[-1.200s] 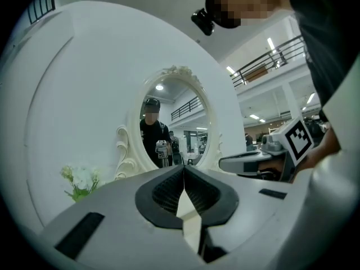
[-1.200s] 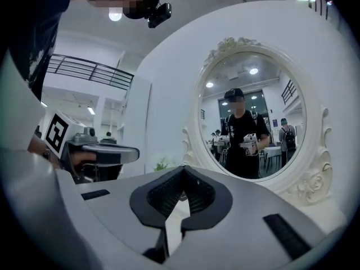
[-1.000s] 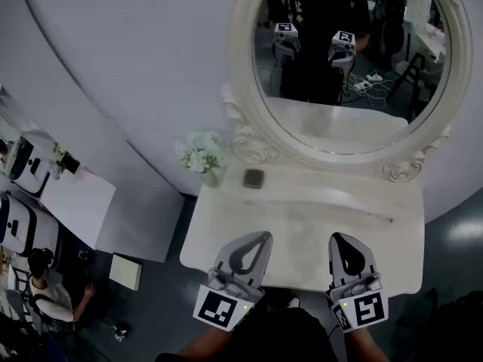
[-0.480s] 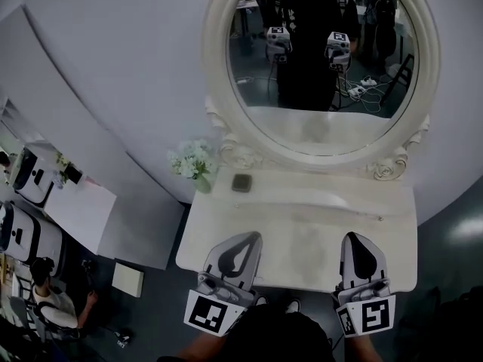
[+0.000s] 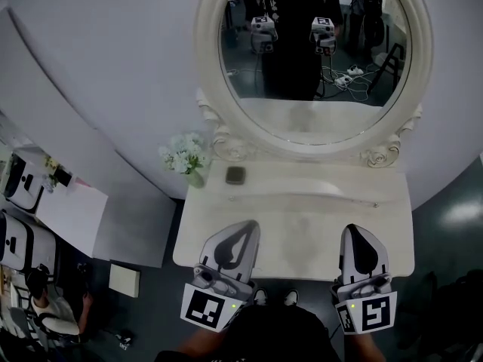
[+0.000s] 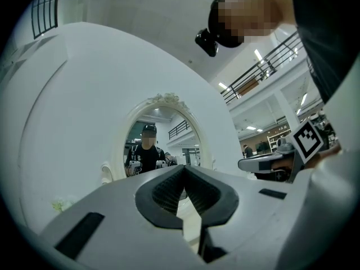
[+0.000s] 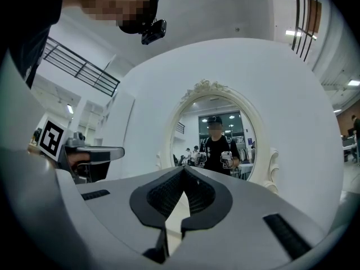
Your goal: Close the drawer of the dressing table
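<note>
Standing over the dressing table (image 5: pixel 302 228), with the left gripper (image 5: pixel 253 228) and the right gripper (image 5: pixel 356 231) held side by side, well apart, above its front edge. On the left, fingers (image 6: pixel 163 190) pressed together at the tips, pinching nothing. On the right, likewise shut tip to tip and empty. Pointing roughly level toward the oval mirror (image 5: pixel 313 59), straight ahead of both pairs of fingertips. Beyond the left fingertips and off to their left, a small bunch of pale flowers (image 5: pixel 183 155) at the table's back corner. Just right of that, closer to the line of the left fingers, a small dark square thing (image 5: pixel 235 175) lying on the top. Ahead of the right fingertips, bare tabletop. Somewhere below the fingers, under the front edge, the drawer. Hidden in every view, so cannot tell whether pushed in or pulled out.
</note>
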A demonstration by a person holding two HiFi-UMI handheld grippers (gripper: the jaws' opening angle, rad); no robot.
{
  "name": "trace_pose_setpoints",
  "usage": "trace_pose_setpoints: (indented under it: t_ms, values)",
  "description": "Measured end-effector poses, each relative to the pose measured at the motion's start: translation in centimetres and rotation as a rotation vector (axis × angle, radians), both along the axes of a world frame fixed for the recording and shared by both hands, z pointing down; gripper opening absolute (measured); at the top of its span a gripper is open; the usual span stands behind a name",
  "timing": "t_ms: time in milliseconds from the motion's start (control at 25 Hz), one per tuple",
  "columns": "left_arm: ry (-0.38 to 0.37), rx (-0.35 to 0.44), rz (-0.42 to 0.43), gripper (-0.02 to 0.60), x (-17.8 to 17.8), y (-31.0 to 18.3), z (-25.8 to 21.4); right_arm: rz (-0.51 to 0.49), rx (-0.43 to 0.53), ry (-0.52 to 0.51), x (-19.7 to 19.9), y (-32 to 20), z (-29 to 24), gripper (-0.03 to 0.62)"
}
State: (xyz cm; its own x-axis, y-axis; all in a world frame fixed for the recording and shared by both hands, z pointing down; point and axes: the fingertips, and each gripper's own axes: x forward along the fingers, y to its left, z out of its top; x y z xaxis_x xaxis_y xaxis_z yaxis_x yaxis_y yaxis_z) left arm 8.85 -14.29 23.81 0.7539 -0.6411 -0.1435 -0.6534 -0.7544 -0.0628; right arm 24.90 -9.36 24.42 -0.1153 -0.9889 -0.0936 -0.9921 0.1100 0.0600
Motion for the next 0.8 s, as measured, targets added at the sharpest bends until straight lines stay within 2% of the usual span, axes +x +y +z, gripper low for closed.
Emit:
trace_pose_setpoints:
  t_ms: [800]
  values:
    - [-0.020,0.007,-0.011,0.005,-2.1,-1.7,0.0,-0.012,0.019,-0.008,-2.2,-1.7,-0.7,-0.002]
